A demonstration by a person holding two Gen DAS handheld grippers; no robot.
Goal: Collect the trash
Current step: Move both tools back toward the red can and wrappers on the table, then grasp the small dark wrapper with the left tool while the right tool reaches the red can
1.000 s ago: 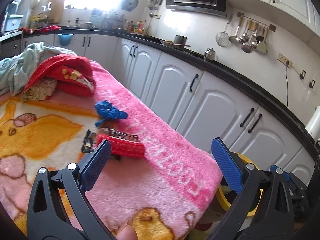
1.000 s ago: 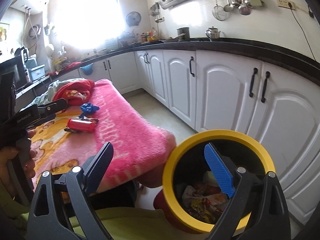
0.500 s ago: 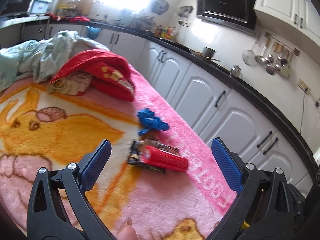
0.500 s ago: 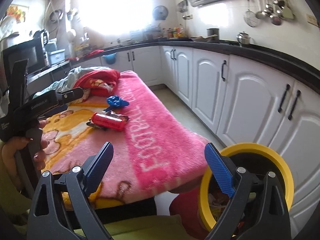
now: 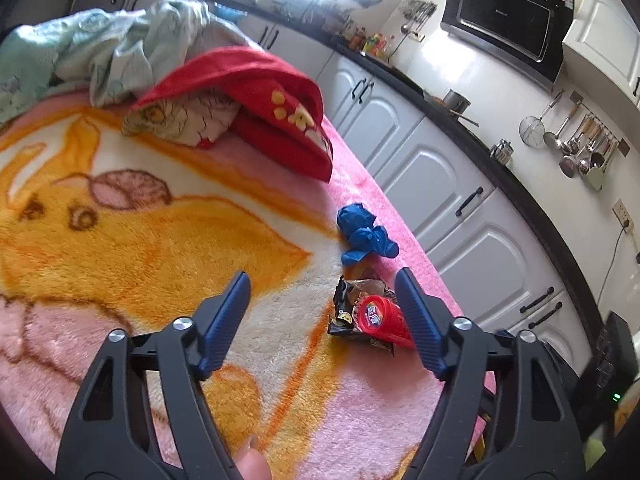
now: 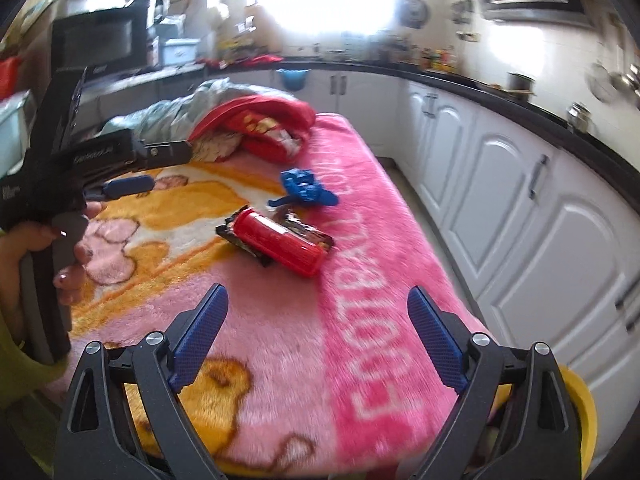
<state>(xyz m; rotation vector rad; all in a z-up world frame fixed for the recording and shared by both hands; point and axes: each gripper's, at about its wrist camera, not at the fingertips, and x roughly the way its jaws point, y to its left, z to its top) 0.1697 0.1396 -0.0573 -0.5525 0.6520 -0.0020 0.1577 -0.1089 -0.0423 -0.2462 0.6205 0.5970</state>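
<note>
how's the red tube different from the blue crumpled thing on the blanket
The red tube is a smooth, rigid-looking cylinder; the blue crumpled thing is a shapeless wad. The tube lies on a dark wrapper; the wad sits directly on the blanket. Neither is gripped.

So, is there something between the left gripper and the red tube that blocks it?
Nothing visible does. The left gripper is open above the blanket, and the red tube lies just ahead on a dark wrapper.

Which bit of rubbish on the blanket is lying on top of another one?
The red cylindrical tube. It lies on its side across the dark snack wrapper, while the crumpled blue piece sits alone, farther back on the blanket.
</note>
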